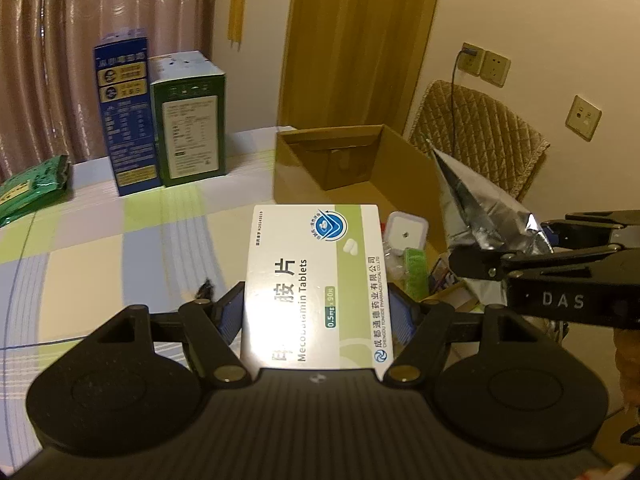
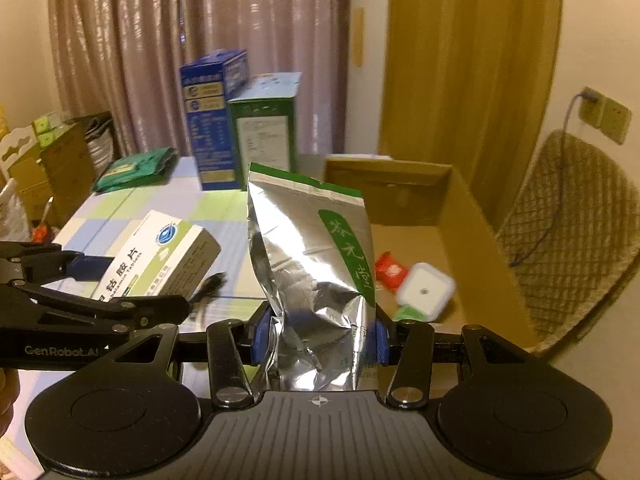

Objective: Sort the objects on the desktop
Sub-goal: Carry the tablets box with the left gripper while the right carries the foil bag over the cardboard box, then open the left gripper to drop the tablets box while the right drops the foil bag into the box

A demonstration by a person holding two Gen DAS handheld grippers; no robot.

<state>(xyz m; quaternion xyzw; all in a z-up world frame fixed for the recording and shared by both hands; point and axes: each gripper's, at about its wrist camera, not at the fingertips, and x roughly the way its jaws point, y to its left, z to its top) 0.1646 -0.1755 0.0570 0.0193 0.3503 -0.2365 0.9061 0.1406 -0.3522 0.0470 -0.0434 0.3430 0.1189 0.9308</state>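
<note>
My left gripper is shut on a white and green tablet box, held flat above the checked tablecloth. The same box shows at the left of the right wrist view, in the left gripper. My right gripper is shut on a silver foil pouch with a green label, standing upright between the blue pads. That pouch appears at the right of the left wrist view, in the right gripper. Both hang just in front of an open cardboard box.
The cardboard box holds a white square case, a red packet and green items. A blue carton and a green carton stand at the back. A green pack lies far left. A quilted chair stands right.
</note>
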